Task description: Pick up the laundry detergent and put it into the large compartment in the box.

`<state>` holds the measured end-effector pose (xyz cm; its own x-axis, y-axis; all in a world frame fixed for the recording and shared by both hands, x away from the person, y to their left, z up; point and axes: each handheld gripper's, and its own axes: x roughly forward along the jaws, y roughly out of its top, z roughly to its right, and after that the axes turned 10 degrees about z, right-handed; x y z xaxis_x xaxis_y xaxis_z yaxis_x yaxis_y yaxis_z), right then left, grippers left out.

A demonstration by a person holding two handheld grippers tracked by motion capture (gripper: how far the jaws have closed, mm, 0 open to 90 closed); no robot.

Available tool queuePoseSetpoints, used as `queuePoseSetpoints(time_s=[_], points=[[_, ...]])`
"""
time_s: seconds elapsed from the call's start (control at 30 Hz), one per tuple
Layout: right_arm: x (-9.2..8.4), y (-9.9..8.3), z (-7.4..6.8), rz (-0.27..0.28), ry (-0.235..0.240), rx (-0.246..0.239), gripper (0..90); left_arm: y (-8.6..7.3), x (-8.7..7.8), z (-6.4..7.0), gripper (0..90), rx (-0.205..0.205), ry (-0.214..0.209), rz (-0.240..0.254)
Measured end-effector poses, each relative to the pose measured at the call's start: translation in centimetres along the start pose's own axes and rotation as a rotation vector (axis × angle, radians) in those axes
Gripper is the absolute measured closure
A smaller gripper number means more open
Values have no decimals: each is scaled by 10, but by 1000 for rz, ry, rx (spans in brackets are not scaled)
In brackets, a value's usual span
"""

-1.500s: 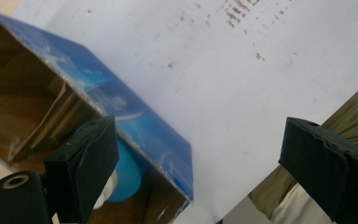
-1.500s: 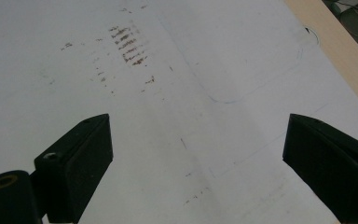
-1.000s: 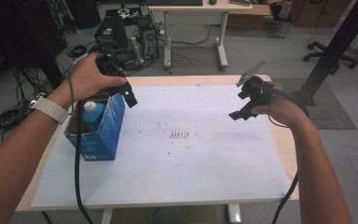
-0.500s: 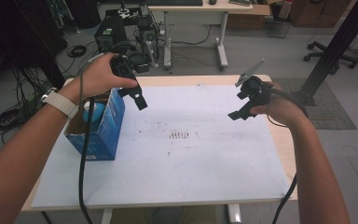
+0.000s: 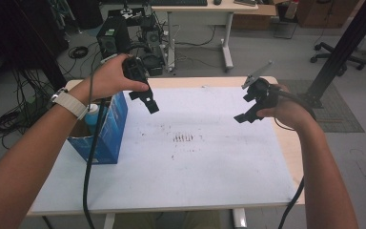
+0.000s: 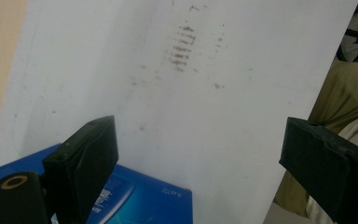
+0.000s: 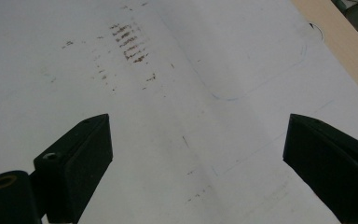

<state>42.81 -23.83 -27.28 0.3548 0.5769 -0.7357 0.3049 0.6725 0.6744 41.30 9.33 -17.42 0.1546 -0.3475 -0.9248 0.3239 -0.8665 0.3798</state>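
An open-topped blue cardboard box (image 5: 109,129) stands at the left of the table on a white sheet (image 5: 195,167). Inside it is a bottle with a light-blue cap (image 5: 91,113). My left gripper (image 5: 148,101) hangs in the air just right of the box's top edge, jaws wide open with nothing between them. In the left gripper view the left gripper (image 6: 198,140) looks down on the sheet, with the box's edge (image 6: 144,200) below. My right gripper (image 5: 244,106) hovers open and empty over the sheet's right part. In the right gripper view the right gripper (image 7: 196,135) has bare sheet between its jaws.
Brown smudge marks (image 5: 183,138) sit at the sheet's middle. The wooden table edge (image 5: 286,143) runs along the right. Behind the table are a computer tower (image 5: 112,36), cables on the floor, a desk (image 5: 195,9) and a black post (image 5: 343,47).
My left hand has carried its open gripper to the right, from above the box to past its right edge, uncovering the bottle. The right gripper has stayed put.
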Motion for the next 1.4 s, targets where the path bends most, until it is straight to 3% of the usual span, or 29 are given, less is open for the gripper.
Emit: queuePoseSetpoints(time_s=[0.4,0.6,1.4], points=[[-2,-2,1,3,-4,5,82,14,4,7,115,70,-3,29],[-2,-2,1,3,-3,5,82,16,6,9,115,86,-2,33],[0,-1,2,4,-5,5,80,14,5,7,118,85,16,45]])
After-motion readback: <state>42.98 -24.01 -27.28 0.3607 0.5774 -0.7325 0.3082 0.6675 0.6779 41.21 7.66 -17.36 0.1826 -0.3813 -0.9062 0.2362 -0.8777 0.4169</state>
